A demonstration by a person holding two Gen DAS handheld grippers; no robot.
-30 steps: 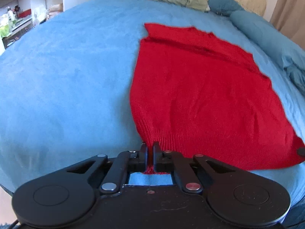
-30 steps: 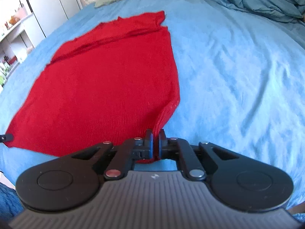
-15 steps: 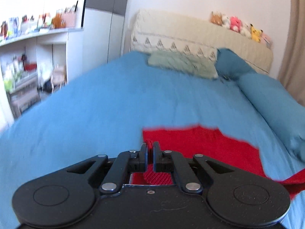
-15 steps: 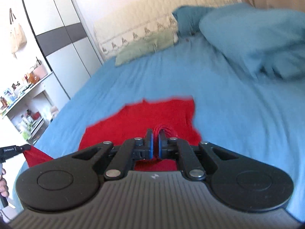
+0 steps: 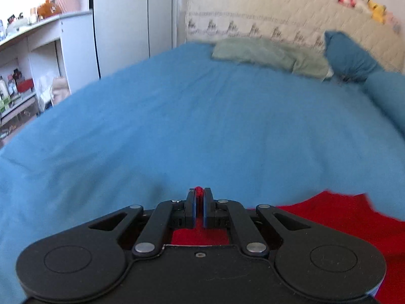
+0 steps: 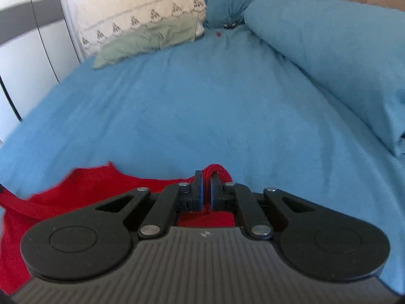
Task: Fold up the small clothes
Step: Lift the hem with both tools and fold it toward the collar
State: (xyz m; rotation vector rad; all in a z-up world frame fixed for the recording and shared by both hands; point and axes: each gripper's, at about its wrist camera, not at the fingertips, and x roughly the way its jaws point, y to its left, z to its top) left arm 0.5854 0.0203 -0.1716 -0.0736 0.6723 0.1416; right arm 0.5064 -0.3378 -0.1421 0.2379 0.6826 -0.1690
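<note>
Red knit garment [image 5: 336,217]: one edge pinched in left claw [image 5: 199,193], another in right claw [image 6: 206,177], both clamped tight; blue bed [image 5: 202,126] beneath.

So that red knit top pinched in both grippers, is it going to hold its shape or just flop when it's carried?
Probably floppy: the red knit top sags and drapes below the right gripper. It bunches into a small wad inside the left gripper, so it looks soft and compressible. The ribbed knit should grip rather than slip, though it may stretch.

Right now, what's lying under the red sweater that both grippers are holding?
The blue bedsheet shows all round the red sweater, pinched by the left gripper and right gripper. What's directly beneath stays hidden.
</note>
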